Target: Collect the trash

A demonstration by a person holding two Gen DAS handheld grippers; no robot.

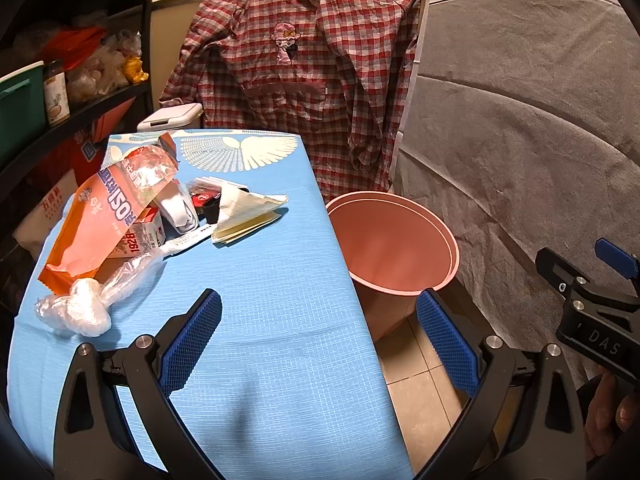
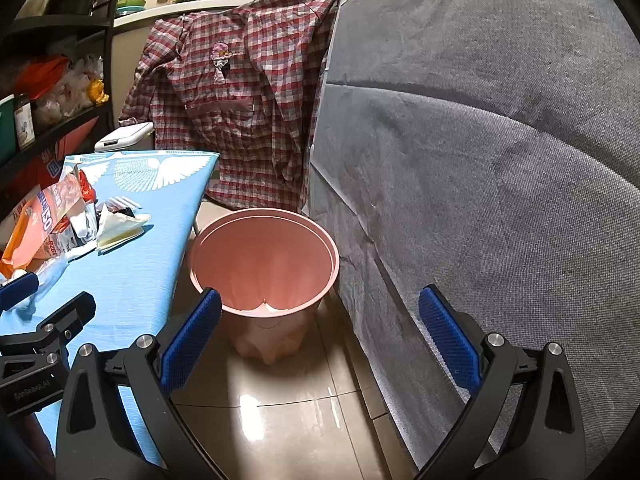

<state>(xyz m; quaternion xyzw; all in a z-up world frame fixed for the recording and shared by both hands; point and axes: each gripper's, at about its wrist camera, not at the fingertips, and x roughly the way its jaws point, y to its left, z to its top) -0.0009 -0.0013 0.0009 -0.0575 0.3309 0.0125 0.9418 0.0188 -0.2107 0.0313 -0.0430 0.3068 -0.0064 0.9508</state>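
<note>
Trash lies heaped at the far left of the blue table [image 1: 272, 320]: an orange plastic wrapper [image 1: 108, 216], a crumpled clear film [image 1: 84, 304], a small carton [image 1: 148, 232], dark packets [image 1: 204, 196] and folded cream paper [image 1: 248, 212]. A pink bin [image 1: 396, 240] stands on the floor beside the table's right edge, with nothing showing inside. My left gripper [image 1: 320, 312] is open over the table's near right part, nothing between its fingers. My right gripper [image 2: 320, 312] is open above the floor in front of the pink bin [image 2: 264, 260]. The trash pile [image 2: 68, 216] shows at that view's left.
A red plaid shirt [image 1: 304, 80] hangs behind the table and bin. A grey fabric panel [image 2: 480, 160] walls the right side. Black shelves [image 1: 60, 92] with bags and jars stand left. A white lidded box [image 1: 172, 116] sits past the table's far end. Glossy floor tiles [image 2: 280, 400] lie below.
</note>
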